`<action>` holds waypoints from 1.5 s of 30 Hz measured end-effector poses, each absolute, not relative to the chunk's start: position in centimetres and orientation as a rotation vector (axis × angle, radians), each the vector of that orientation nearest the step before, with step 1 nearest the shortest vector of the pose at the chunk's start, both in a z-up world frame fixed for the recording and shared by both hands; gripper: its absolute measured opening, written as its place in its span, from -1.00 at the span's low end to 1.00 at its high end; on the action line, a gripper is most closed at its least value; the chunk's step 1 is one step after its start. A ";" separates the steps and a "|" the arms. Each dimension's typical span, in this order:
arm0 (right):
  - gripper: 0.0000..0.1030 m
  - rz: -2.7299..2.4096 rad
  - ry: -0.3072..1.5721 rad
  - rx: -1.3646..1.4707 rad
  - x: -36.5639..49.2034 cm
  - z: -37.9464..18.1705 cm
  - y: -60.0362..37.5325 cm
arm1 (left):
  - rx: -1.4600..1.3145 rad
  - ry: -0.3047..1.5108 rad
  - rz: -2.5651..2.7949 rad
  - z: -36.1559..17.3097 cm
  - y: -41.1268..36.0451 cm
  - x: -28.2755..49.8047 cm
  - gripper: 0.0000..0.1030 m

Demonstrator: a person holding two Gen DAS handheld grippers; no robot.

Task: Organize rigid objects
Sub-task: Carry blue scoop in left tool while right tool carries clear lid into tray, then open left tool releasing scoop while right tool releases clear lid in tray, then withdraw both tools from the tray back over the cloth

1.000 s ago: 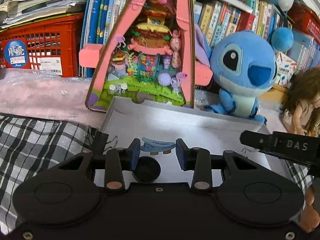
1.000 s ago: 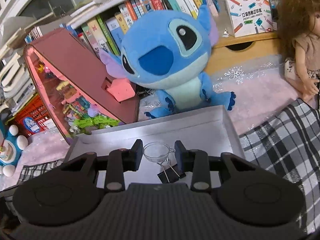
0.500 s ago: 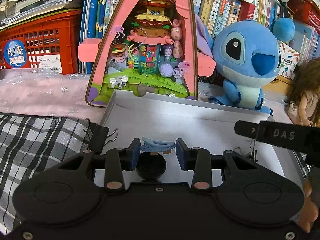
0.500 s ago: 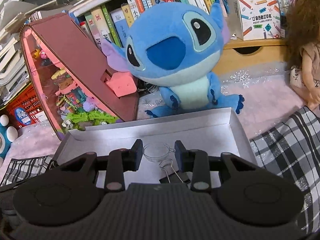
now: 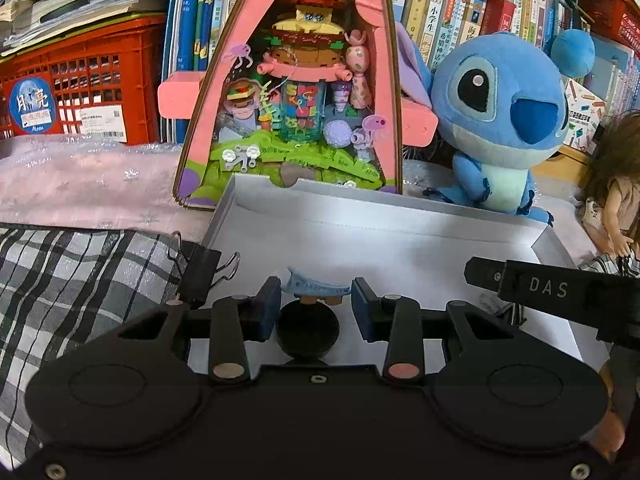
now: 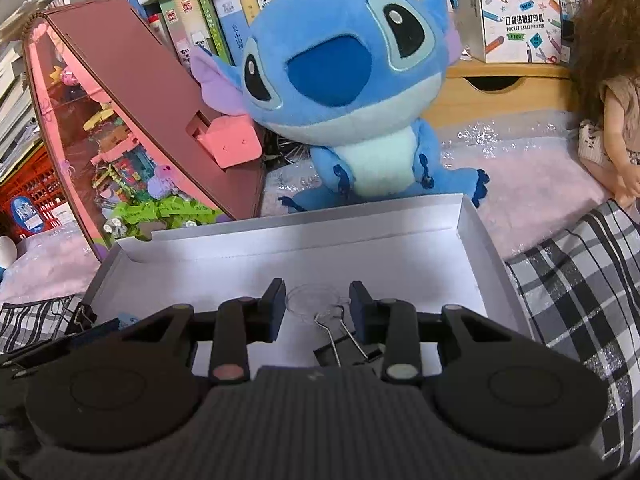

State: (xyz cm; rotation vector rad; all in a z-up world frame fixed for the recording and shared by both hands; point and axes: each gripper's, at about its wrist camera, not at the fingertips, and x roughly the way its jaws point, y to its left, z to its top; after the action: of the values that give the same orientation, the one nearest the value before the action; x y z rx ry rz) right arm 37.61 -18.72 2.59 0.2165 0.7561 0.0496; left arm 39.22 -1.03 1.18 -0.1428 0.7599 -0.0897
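A shallow white box (image 5: 384, 236) (image 6: 320, 256) lies on the plaid cloth. In the left wrist view my left gripper (image 5: 314, 304) is open over the box's near edge; a blue hair clip (image 5: 314, 285) and a black round cap (image 5: 308, 330) lie in the box between its fingers. A black binder clip (image 5: 202, 266) sits on the box's left rim. In the right wrist view my right gripper (image 6: 316, 310) is open above a clear small cup (image 6: 312, 304) and a black binder clip (image 6: 346, 344) lying in the box. My right gripper's body shows at the right of the left wrist view (image 5: 560, 292).
A pink triangular display house (image 5: 304, 92) and a blue Stitch plush (image 5: 500, 120) (image 6: 344, 92) stand just behind the box. A doll (image 6: 616, 88) sits at the right. A red crate (image 5: 80, 84) and bookshelves fill the back. Plaid cloth (image 6: 576, 288) flanks the box.
Both grippers have drawn back and up a little; more of the box and the left binder clip has come into view. Both stay open, and the objects in the box have not moved.
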 end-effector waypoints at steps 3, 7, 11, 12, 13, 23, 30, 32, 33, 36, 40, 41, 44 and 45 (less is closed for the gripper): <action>-0.23 0.045 0.763 0.220 37.6 2.1 -18.9 | -0.140 0.756 -0.090 1.2 -1.0 39.2 -0.30; -0.23 0.051 0.755 0.225 37.4 1.7 -19.1 | -0.142 0.755 -0.091 1.2 -1.0 39.2 -0.29; -0.14 0.049 0.749 0.234 37.3 1.7 -19.3 | -0.157 0.743 -0.091 1.0 -0.8 38.9 -0.29; -0.14 0.050 0.746 0.239 37.2 1.7 -19.3 | -0.159 0.739 -0.091 1.0 -0.8 38.9 -0.29; -0.13 0.050 0.741 0.243 37.1 1.6 -19.4 | -0.161 0.737 -0.090 1.0 -0.8 38.8 -0.27; 0.38 0.052 0.715 0.265 36.6 1.6 -19.7 | -0.148 0.736 -0.112 1.2 -1.2 38.5 0.00; 0.64 0.057 0.661 0.251 35.3 3.2 -19.6 | -0.151 0.706 -0.112 2.8 -1.1 36.5 0.54; 0.68 0.069 0.645 0.254 34.5 3.9 -19.7 | -0.150 0.699 -0.121 3.3 -1.0 35.7 0.58; 0.71 0.074 0.634 0.254 34.1 4.2 -19.8 | -0.148 0.694 -0.127 3.6 -1.0 35.3 0.60; 0.80 0.101 0.614 0.249 32.9 4.9 -20.1 | -0.134 0.676 -0.143 4.5 -0.9 33.7 0.63; 0.84 0.135 0.596 0.248 30.9 5.6 -20.7 | -0.121 0.648 -0.174 5.6 -0.7 31.2 0.69; 0.85 0.146 0.592 0.250 30.4 5.8 -20.9 | -0.113 0.636 -0.182 5.8 -0.6 30.4 0.72; 0.88 0.175 0.583 0.262 28.7 6.0 -21.5 | -0.093 0.605 -0.198 6.3 -0.6 28.2 0.77; 0.89 0.184 0.582 0.262 28.0 5.9 -21.7 | -0.091 0.600 -0.205 6.4 -0.5 27.5 0.77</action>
State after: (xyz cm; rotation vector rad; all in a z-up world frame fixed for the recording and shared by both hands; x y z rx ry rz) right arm 28.01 -21.74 5.94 0.2624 0.5823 0.1841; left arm 27.50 -0.50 6.37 -0.0905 0.6000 -0.2053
